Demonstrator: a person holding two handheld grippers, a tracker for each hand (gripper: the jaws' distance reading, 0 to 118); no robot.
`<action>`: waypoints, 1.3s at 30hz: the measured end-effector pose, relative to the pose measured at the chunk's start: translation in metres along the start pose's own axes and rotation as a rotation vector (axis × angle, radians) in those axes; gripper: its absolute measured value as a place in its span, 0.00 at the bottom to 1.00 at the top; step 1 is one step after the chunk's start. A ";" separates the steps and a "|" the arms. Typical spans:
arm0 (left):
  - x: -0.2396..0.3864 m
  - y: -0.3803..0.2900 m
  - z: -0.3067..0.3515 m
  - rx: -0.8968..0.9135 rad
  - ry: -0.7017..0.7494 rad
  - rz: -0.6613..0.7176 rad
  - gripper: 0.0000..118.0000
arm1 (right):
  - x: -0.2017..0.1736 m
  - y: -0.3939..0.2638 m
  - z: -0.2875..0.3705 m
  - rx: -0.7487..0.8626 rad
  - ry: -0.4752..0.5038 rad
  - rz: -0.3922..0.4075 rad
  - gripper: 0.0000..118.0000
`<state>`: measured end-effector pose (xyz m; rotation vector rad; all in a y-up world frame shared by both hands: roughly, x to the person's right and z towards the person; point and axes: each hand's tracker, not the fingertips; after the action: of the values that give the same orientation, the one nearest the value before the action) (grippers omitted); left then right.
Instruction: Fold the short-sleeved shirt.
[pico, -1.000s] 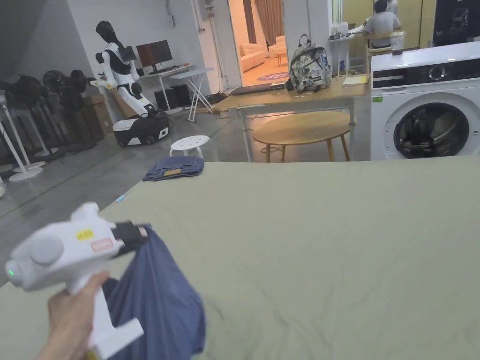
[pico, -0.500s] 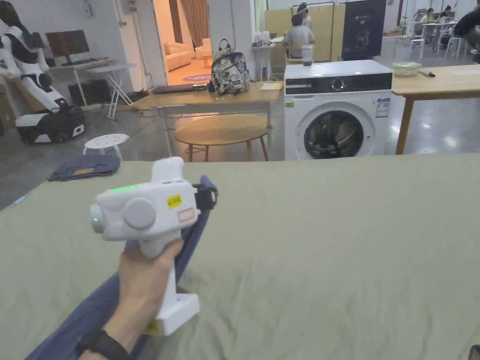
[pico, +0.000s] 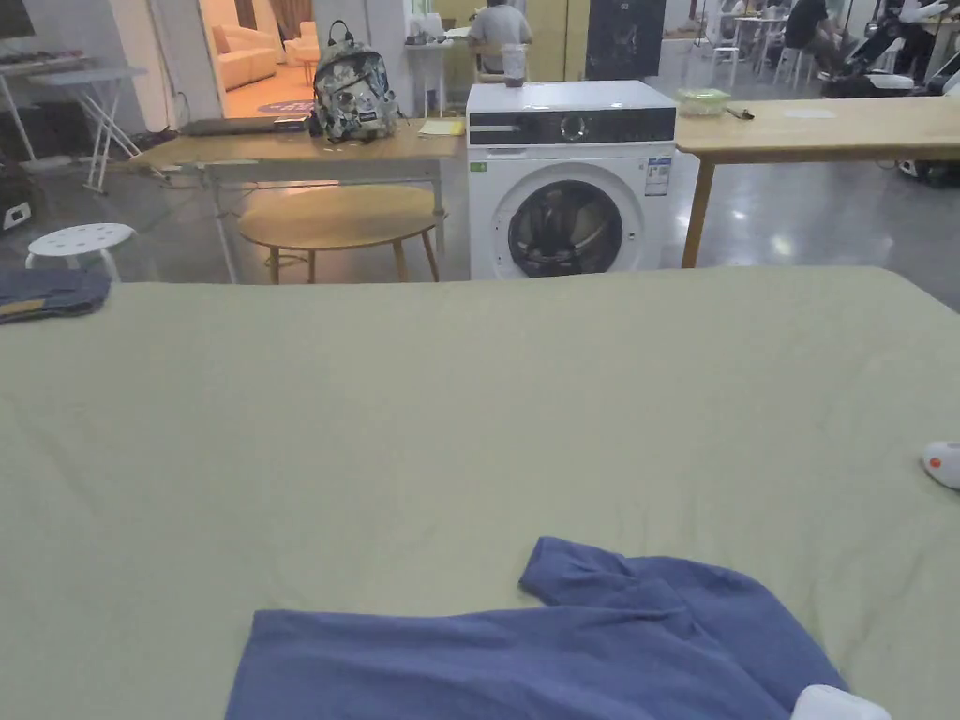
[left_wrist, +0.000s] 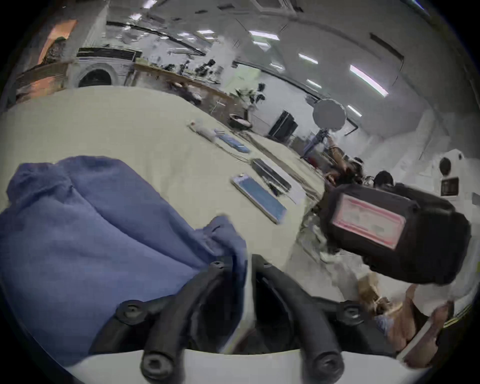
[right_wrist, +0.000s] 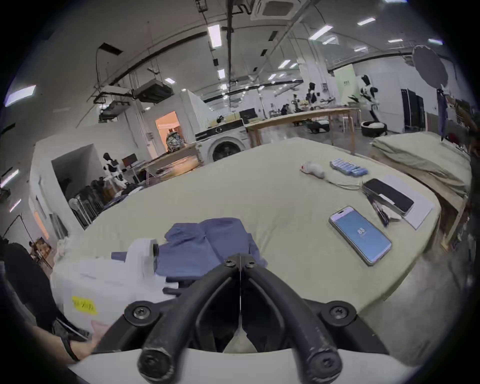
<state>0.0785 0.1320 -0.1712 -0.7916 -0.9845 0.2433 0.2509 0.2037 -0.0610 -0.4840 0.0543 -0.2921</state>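
The blue short-sleeved shirt (pico: 525, 656) lies partly spread on the green-covered table (pico: 469, 394) near its front edge, one sleeve pointing towards the far side. In the left gripper view the shirt (left_wrist: 78, 246) bunches to the left, and my left gripper (left_wrist: 240, 263) is shut on a fold of it. The right gripper's black front (left_wrist: 389, 228) hovers to the right there. In the right gripper view my right gripper (right_wrist: 240, 261) is shut, tips touching, with the shirt (right_wrist: 197, 246) just beyond them. The left gripper's white housing (right_wrist: 111, 280) sits at the left, held by a hand.
A phone (right_wrist: 361, 235), a second dark device (right_wrist: 389, 198), a blue pack (right_wrist: 348, 166) and a white gadget (pico: 942, 464) lie on the table's right side. Folded jeans (pico: 47, 292) rest at the far left corner. A washing machine (pico: 562, 178) stands beyond the table.
The head camera has swung right and down. The left gripper, raised with the shirt hanging from it before, has dropped out of the head view. The shirt now lies on the table.
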 end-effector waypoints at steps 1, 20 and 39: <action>-0.002 -0.002 0.006 0.027 -0.023 0.030 0.35 | 0.001 -0.002 0.000 -0.002 -0.001 -0.001 0.00; -0.110 0.005 0.353 0.485 0.789 0.026 0.00 | -0.094 0.039 -0.098 0.059 0.079 0.222 0.00; -0.257 0.033 0.323 0.114 0.734 0.428 0.51 | -0.058 0.018 -0.083 -0.123 0.221 -0.020 0.00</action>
<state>-0.3229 0.1782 -0.2622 -0.8878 -0.1032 0.3391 0.1903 0.1986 -0.1440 -0.5735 0.2838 -0.3629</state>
